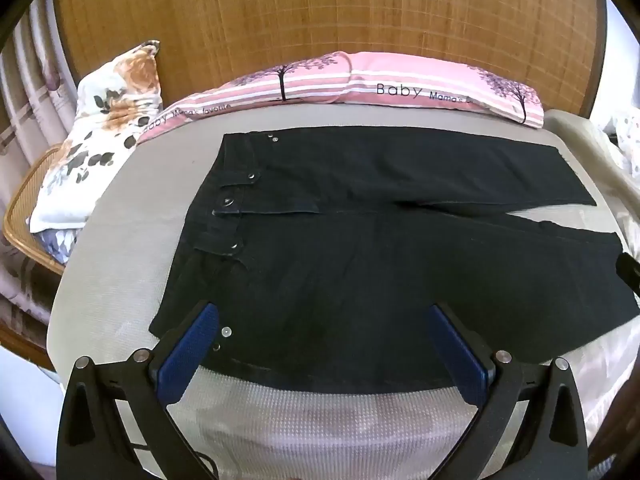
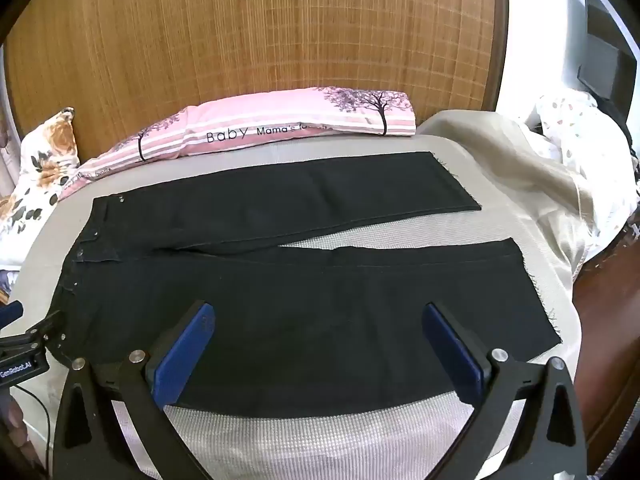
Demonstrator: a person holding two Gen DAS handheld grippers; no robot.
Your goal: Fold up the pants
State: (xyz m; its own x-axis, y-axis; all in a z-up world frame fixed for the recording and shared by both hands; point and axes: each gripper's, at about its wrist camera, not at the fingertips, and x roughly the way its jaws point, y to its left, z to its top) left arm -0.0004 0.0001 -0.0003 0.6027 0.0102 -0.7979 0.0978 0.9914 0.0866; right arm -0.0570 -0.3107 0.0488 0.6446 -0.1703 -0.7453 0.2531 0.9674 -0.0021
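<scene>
Black pants (image 1: 380, 264) lie flat on the bed, waistband to the left, both legs running right with a narrow gap between them. They also show in the right wrist view (image 2: 304, 292). My left gripper (image 1: 322, 320) is open and empty, hovering over the near edge by the waistband. My right gripper (image 2: 318, 316) is open and empty, over the near leg's front edge. The left gripper's side shows at the left edge of the right wrist view (image 2: 24, 344); the right gripper's tip shows at the right edge of the left wrist view (image 1: 630, 270).
The bed has a beige textured cover (image 1: 320, 420). Pink striped pillows (image 1: 400, 84) lie along the woven headboard (image 1: 320, 20). A floral pillow (image 1: 100, 140) sits far left. A bunched beige sheet (image 2: 520, 184) hangs at the bed's right side.
</scene>
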